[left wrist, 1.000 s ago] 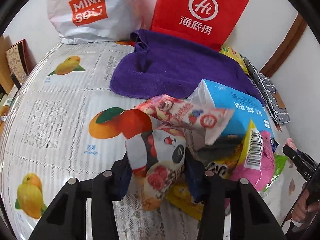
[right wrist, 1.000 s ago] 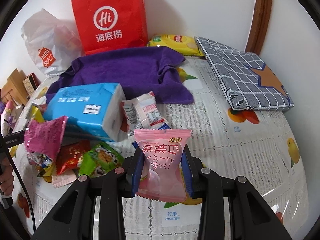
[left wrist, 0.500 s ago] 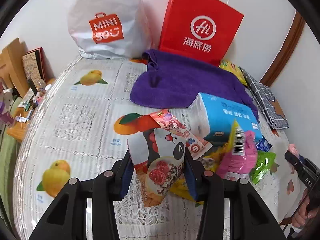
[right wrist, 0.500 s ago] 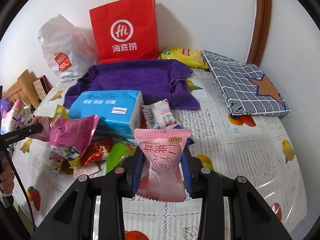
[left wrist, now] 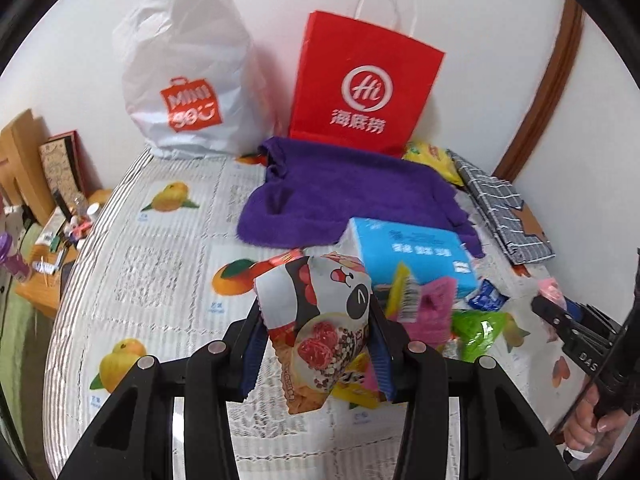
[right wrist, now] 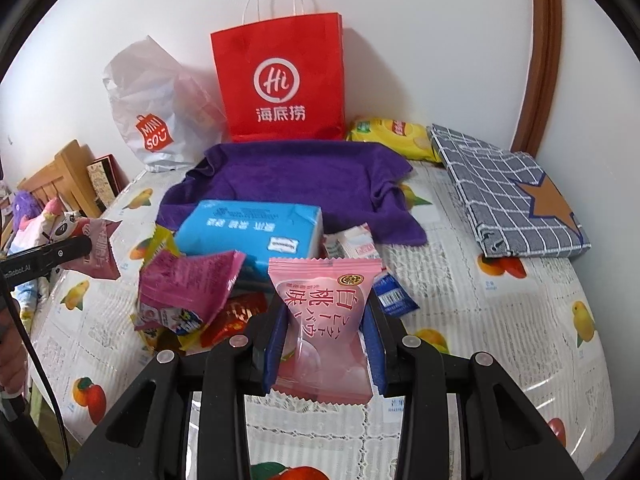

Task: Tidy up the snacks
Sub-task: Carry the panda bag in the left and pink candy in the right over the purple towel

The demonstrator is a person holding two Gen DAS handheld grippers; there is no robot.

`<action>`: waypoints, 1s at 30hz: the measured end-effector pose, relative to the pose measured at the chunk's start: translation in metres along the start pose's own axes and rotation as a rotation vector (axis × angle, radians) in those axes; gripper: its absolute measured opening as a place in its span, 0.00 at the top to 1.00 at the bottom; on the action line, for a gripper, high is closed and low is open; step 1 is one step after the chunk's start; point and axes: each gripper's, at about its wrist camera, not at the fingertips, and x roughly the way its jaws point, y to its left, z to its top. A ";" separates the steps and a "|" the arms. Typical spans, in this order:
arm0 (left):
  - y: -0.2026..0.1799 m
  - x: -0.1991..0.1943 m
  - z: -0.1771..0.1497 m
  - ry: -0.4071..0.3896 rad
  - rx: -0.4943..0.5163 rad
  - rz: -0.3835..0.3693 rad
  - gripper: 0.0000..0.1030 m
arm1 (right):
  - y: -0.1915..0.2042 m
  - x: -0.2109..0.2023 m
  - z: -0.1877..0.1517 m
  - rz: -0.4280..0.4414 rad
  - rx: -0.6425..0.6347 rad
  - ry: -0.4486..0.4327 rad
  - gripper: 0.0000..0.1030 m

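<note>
My left gripper [left wrist: 316, 340] is shut on a panda-print snack bag [left wrist: 320, 320], held above the table. My right gripper [right wrist: 324, 344] is shut on a pink peach candy packet [right wrist: 324, 328], also lifted. A heap of snack packets [right wrist: 188, 296] lies below, around a blue tissue pack [right wrist: 248, 228]; in the left wrist view the blue tissue pack [left wrist: 408, 252] sits behind the bag. A red paper bag [left wrist: 360, 88] and a white plastic bag [left wrist: 188, 80] stand against the wall. From the right wrist view, the left gripper [right wrist: 68, 252] shows at the left edge with its bag.
A purple towel [right wrist: 296, 184] lies before the red paper bag [right wrist: 280, 80]. A grey checked cloth case [right wrist: 508, 200] and a yellow chip bag [right wrist: 392, 136] sit at the back right. The fruit-print tablecloth [left wrist: 160, 264] covers the table; a cluttered wooden side table [left wrist: 48, 240] stands left.
Both grippers have risen with their packets, so the snack heap and the bags at the wall look smaller and farther. The panda bag came away from the red packet it touched.
</note>
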 end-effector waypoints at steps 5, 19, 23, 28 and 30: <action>-0.014 -0.002 0.013 -0.015 0.017 -0.020 0.58 | 0.004 0.000 0.015 0.013 -0.015 -0.018 0.65; -0.039 0.012 0.064 -0.037 0.063 -0.047 0.58 | 0.009 0.010 0.074 0.025 -0.030 -0.079 0.65; -0.042 0.023 0.079 -0.033 0.082 -0.047 0.58 | 0.009 0.017 0.093 0.023 -0.031 -0.102 0.65; -0.049 0.035 0.101 -0.036 0.114 -0.050 0.58 | 0.005 0.030 0.124 0.014 -0.034 -0.127 0.65; -0.051 0.041 0.110 -0.036 0.120 -0.056 0.58 | 0.002 0.035 0.136 0.012 -0.029 -0.138 0.65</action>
